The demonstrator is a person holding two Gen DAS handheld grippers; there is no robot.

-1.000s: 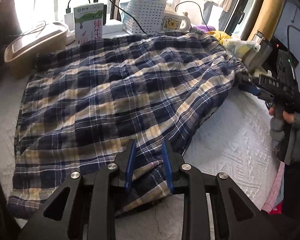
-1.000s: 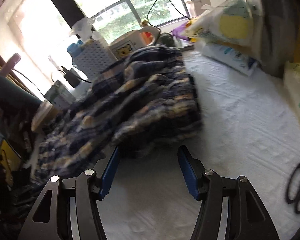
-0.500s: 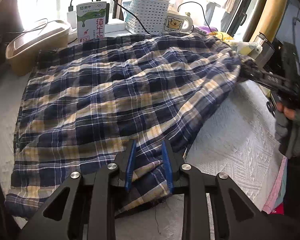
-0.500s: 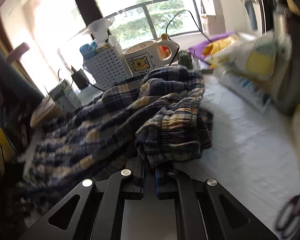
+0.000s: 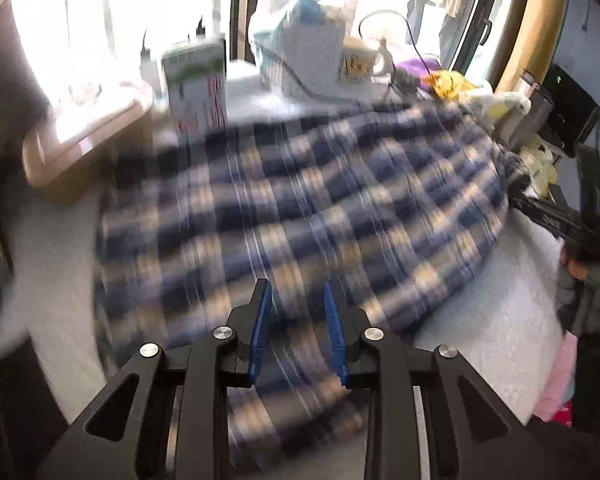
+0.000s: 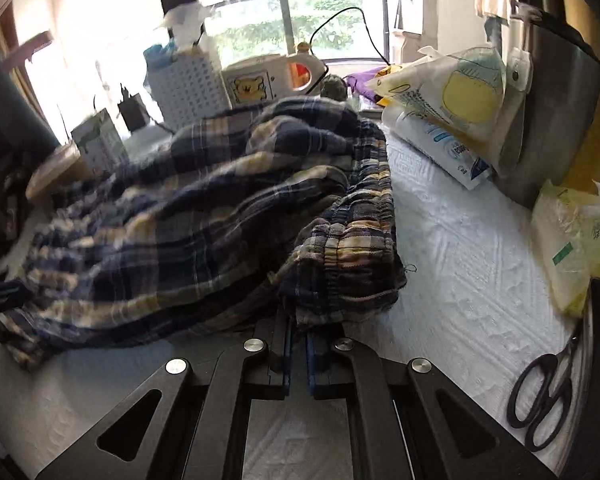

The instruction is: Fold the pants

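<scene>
Blue, cream and navy plaid pants [image 5: 300, 216] lie spread on a white quilted surface [image 5: 480, 312]. My left gripper [image 5: 296, 320] has the near edge of the cloth between its blue pads, which stand somewhat apart; the view is blurred, so the grip is unclear. My right gripper [image 6: 297, 344] is shut on the gathered elastic waistband [image 6: 352, 256] and holds it just above the surface. The right gripper also shows in the left wrist view [image 5: 556, 216], at the pants' right end.
A white basket [image 6: 188, 84], bear-print kettle [image 6: 256, 80], milk carton [image 5: 196, 88] and tan tray [image 5: 88, 136] line the far edge. Bags [image 6: 452, 96] stand right, black scissors [image 6: 544, 392] near right. A cable runs behind.
My right gripper closed on the waistband and lifted it. My left gripper moved with the cloth edge and the pants bunched together; the left view turned blurry.
</scene>
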